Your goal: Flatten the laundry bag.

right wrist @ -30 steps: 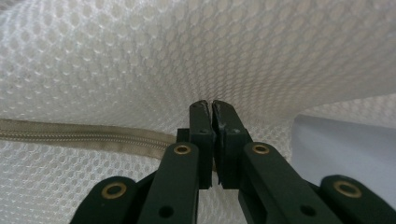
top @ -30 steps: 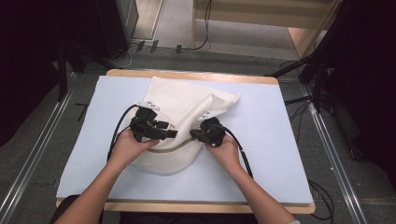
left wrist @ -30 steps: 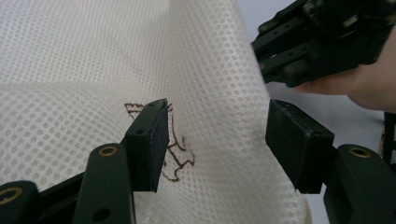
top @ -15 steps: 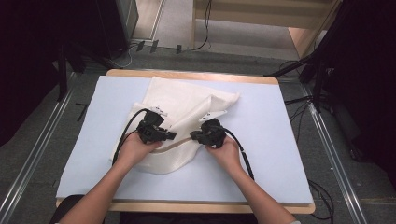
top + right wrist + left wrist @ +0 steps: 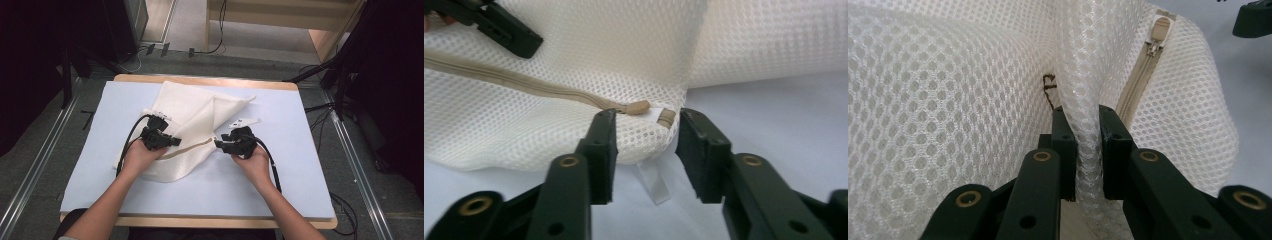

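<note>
1. Mesh bag [image 5: 192, 125] is lying crumpled on the blue mat [image 5: 300, 165], mid-table, between both hands.
2. Left gripper [image 5: 172, 141] is pinching a raised fold of the mesh; in the left gripper view the jaws are pressing on the fold [image 5: 1083, 135] from both sides.
3. Beige zipper [image 5: 187, 149] is running across the bag from near the left gripper toward the right gripper [image 5: 218, 144].
4. Right gripper's jaws have just been opening; they are standing spread around the bag's corner, pads off the mesh.
5. Zipper pull [image 5: 636, 106] is sitting between the right jaws, at the zipper's end.
6. White tag [image 5: 654, 182] is poking out under that corner.
7. Small white label [image 5: 245, 121] is lying on the mat just beyond the right gripper.
</note>
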